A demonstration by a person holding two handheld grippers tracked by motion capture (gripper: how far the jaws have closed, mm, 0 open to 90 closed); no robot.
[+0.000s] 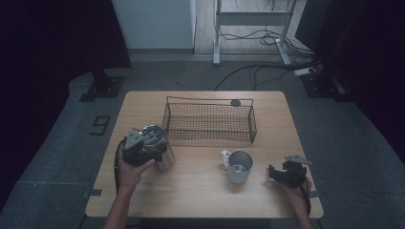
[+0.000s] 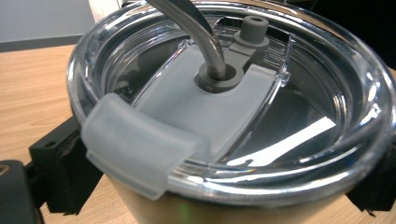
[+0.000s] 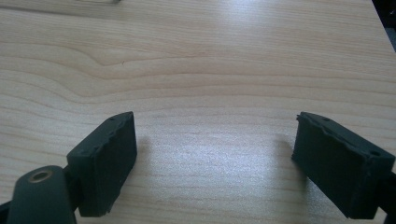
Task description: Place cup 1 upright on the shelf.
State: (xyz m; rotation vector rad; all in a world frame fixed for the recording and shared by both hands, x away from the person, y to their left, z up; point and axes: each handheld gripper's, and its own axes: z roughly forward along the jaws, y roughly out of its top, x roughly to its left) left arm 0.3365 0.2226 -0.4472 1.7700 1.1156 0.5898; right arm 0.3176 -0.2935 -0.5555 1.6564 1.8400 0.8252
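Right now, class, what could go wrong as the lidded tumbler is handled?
1. The left tool grips the tumbler just under its clear lid; it may slip or tip.
2. The metal straw stands loose in the lid and could catch the wire basket.

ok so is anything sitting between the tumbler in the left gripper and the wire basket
Nothing visible. The tumbler, clamped by the left gripper, stands just off the wire basket's near-left corner, with bare table between. The mug sits off to the right.

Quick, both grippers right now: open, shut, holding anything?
Left gripper: shut on the steel tumbler with clear plastic lid and metal straw.
Right gripper: open, jaws wide apart over the bare light wooden table, holding nothing.
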